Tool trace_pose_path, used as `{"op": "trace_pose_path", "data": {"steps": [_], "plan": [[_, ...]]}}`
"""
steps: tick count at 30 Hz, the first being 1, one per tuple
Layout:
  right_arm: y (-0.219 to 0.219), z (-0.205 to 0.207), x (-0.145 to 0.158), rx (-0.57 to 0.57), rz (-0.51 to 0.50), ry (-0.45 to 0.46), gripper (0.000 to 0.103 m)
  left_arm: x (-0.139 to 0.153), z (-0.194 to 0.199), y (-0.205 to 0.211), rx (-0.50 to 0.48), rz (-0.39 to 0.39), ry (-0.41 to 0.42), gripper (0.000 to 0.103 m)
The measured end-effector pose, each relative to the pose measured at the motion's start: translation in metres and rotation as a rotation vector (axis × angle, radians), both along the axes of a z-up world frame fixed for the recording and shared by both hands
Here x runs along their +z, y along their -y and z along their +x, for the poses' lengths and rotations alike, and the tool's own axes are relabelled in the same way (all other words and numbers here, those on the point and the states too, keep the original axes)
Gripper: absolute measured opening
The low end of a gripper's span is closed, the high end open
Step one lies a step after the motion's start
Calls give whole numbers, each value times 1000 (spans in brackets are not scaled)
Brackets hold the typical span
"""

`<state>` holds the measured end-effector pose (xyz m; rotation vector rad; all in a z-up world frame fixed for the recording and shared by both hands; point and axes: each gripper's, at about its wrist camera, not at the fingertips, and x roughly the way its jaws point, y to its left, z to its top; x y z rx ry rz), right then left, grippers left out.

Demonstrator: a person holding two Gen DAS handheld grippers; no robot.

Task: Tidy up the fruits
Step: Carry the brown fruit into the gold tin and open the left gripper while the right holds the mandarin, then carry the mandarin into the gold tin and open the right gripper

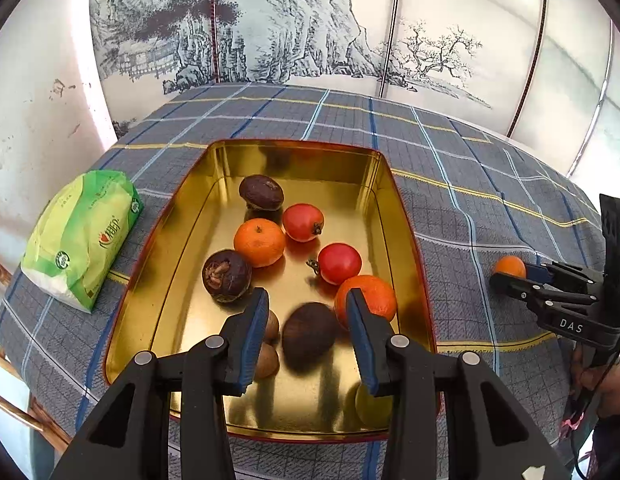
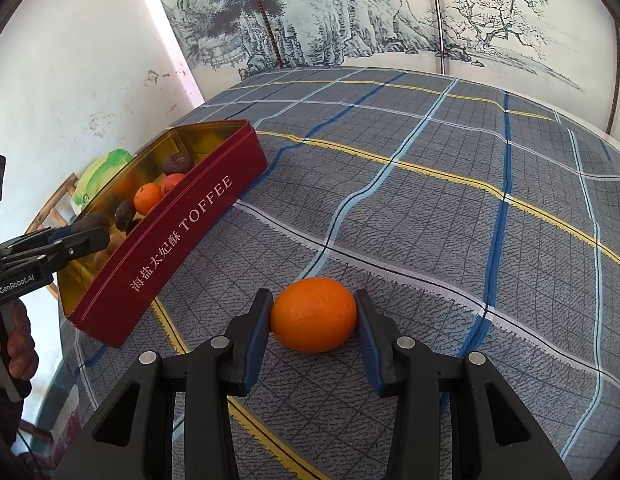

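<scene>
Green packet (image 1: pixel 79 236) sits left of the tin (image 1: pixel 181 216), on the checked cloth (image 1: pixel 470 208). Left gripper (image 1: pixel 307 334) hovers over the tin's near end, angled down, jaws spread wide, gripping nothing; a blurred brown fruit (image 1: pixel 308 332) lies between its fingers, contact unclear. Tin holds oranges, red and brown fruits. Right of the tin, right gripper (image 2: pixel 313 322) is low and level over the cloth, fingers (image 2: pixel 258 320) clamped against both sides of an orange (image 2: pixel 313 314) resting on the cloth, well apart from the tin.
</scene>
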<state>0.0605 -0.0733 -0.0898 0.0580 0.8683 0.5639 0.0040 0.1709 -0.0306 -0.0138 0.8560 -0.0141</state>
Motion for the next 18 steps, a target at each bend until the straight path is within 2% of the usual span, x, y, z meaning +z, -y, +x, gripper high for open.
{"op": "trace_pose_path", "data": {"steps": [12,16,18], "plan": [[0,0,0,0,0,0,42,4,0,3,5,19,12,37],[0,0,0,0,0,0,42,8,-3,3,20,28,24,43],[0,0,0,0,0,0,42,10,-5,4,24,38,28,52]]}}
